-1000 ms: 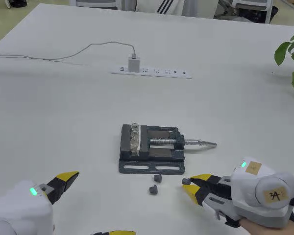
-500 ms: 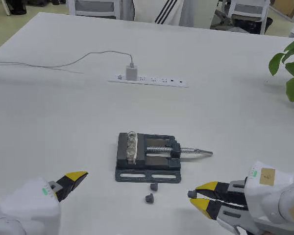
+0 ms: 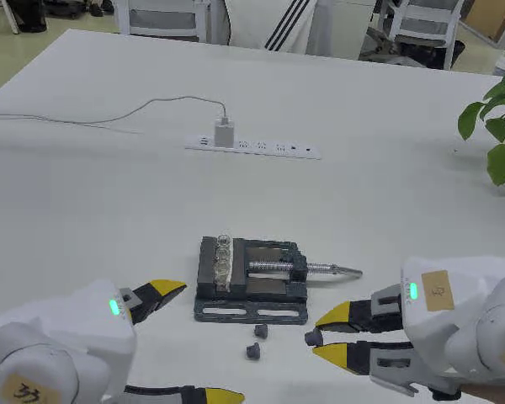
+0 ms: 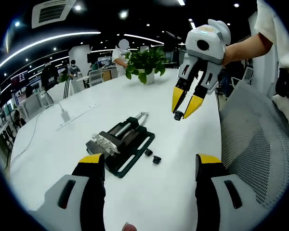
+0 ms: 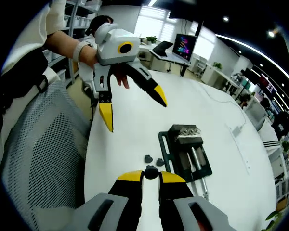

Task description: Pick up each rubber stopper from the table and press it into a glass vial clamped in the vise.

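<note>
A dark vise [image 3: 273,284] sits mid-table with clear glass vials [image 3: 225,257] clamped in a row at its left end. Two grey rubber stoppers [image 3: 259,332] [image 3: 252,352] lie on the table just in front of it. My right gripper [image 3: 317,337] hovers to their right, shut on a third stopper [image 3: 312,339], which sits between its yellow tips [image 5: 151,172]. My left gripper [image 3: 209,341] is at the lower left, open wide with nothing in it. From the left gripper view, the vise [image 4: 127,139] and loose stoppers [image 4: 156,159] lie ahead.
A white power strip [image 3: 252,147] with a plugged-in charger [image 3: 225,132] and its cable lies behind the vise. A green plant [image 3: 497,135] stands at the table's right edge. Chairs line the far side, and a mesh chair [image 4: 260,139] is near me.
My left gripper has risen and come closer to the vise's front left. The right gripper stays shut on the stopper, a little nearer the loose stoppers. The head camera has shifted.
</note>
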A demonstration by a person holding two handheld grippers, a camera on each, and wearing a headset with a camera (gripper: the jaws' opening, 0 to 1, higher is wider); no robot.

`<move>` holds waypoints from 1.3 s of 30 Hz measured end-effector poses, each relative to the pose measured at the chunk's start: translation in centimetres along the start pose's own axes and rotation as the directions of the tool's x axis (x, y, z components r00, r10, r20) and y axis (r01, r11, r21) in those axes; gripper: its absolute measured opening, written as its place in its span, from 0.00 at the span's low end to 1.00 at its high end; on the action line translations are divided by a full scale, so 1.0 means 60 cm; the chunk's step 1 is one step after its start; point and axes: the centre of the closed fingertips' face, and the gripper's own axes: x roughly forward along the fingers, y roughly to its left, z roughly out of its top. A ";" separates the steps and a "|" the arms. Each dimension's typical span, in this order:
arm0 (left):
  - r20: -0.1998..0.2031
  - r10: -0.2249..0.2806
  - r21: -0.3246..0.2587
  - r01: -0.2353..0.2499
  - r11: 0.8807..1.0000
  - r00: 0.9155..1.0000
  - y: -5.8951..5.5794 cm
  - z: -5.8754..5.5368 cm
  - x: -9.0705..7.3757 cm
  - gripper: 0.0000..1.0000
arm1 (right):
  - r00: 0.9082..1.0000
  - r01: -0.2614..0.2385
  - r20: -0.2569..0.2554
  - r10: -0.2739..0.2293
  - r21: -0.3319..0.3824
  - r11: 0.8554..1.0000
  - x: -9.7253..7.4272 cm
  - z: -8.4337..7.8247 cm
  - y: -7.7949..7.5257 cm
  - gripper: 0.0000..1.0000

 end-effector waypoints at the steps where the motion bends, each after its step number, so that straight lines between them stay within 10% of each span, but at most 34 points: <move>1: -0.002 -0.010 0.016 0.010 1.000 1.000 -0.002 0.003 0.003 0.74 | 1.000 -0.017 -0.008 0.017 -0.031 0.999 -0.001 0.003 0.003 0.08; 16: -0.028 -0.157 0.145 0.160 0.976 0.987 -0.041 0.036 0.041 0.46 | 0.992 -0.116 -0.084 0.096 -0.271 0.956 0.007 0.030 0.012 0.08; 23: -0.031 -0.230 0.152 0.232 0.961 0.973 -0.067 0.045 0.051 0.25 | 0.988 -0.142 -0.107 0.113 -0.336 0.931 0.010 0.038 0.019 0.08; 39: -0.031 -0.290 0.123 0.291 0.949 0.957 -0.085 0.051 0.058 0.11 | 0.982 -0.172 -0.147 0.115 -0.481 0.859 0.014 0.042 0.028 0.08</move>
